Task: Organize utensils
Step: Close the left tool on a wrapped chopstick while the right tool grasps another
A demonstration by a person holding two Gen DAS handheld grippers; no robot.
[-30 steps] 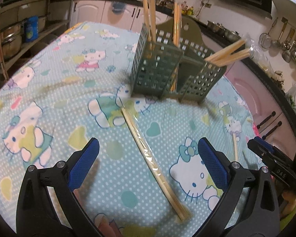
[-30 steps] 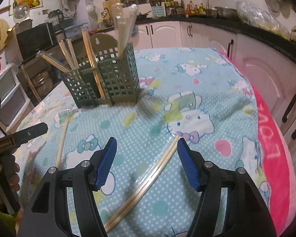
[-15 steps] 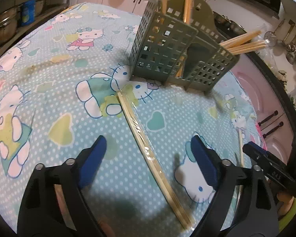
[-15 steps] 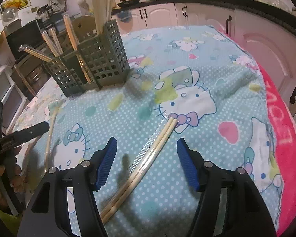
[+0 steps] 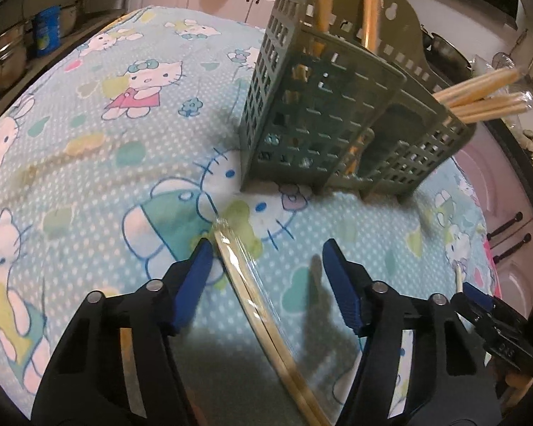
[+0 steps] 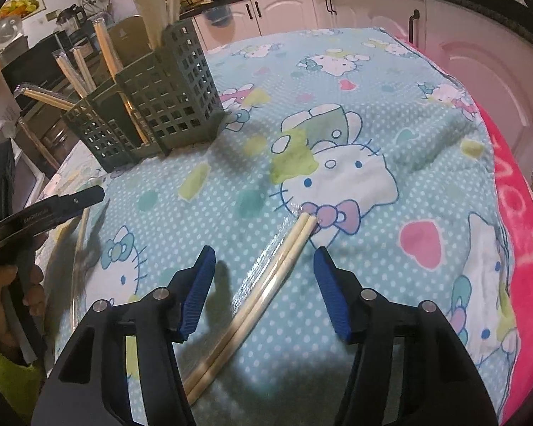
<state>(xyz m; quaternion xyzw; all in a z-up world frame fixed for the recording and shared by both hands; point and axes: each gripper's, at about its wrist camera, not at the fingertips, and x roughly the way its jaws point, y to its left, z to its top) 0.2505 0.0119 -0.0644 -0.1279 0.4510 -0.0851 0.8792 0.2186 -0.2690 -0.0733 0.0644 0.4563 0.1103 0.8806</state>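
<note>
Two hand-held grippers work over a tabletop covered in a pale blue cartoon-cat cloth. Each one hangs low over its own pair of chopsticks sealed in clear wrap, and neither holds anything.

The left hand-held gripper is spread wide. Its wrapped pair lies flat on the cloth, close to the left pad and running back under the tool. The right hand-held gripper is equally wide, with its wrapped pair lying roughly centred between the pads.

A grey-green slotted utensil holder stands further in, toward the middle of the tabletop. It has three compartments in a row.

Judged from this, the step is picking both pairs up. To do it well, each tool should come down until the pads straddle the sticks, the left one shifting sideways to centre first, then close across both sticks together so the slippery wrap does not let one slide out.

Count: two loose pairs on the cloth, one holder, and at least four wrapped pairs already standing in it.
</note>
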